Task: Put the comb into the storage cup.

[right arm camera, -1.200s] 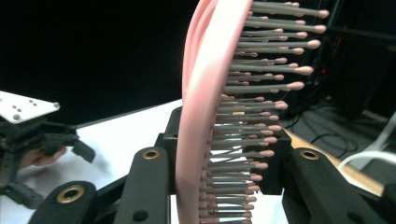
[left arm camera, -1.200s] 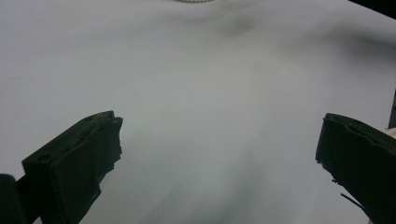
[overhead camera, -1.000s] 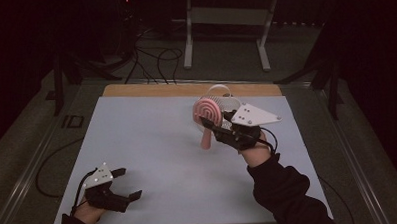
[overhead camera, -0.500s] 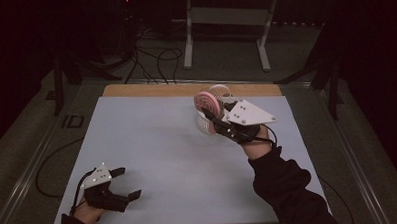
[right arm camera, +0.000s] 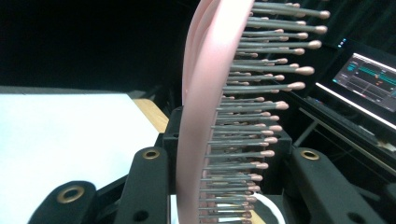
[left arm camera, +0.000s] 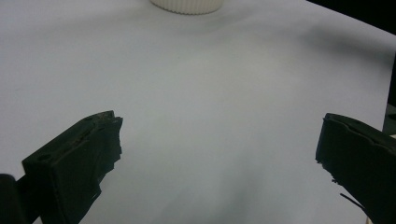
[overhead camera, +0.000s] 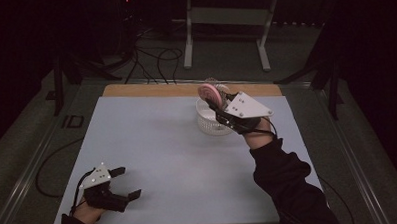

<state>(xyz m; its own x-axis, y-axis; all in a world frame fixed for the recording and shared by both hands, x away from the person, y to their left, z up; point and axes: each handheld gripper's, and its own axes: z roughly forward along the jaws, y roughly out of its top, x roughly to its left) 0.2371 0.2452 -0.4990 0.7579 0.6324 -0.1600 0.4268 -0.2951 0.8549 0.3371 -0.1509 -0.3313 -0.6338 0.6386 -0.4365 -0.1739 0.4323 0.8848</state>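
Near the table's far edge [overhead camera: 185, 89], right tool [overhead camera: 213, 102] grips hairbrush [overhead camera: 210, 94] over basket [overhead camera: 210, 122].

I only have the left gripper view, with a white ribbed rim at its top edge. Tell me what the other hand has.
Observer: In the high view, the right claw is shut on a pink hairbrush, head up.
Operator: Say where that sits relative to the white thing.
Observer: That is a white basket at the far side of the table. The brush is held over it; I cannot tell whether they touch.
Operator: Give me the bristle direction.
Observer: In the right gripper view, the bristles point right, toward a lit screen.
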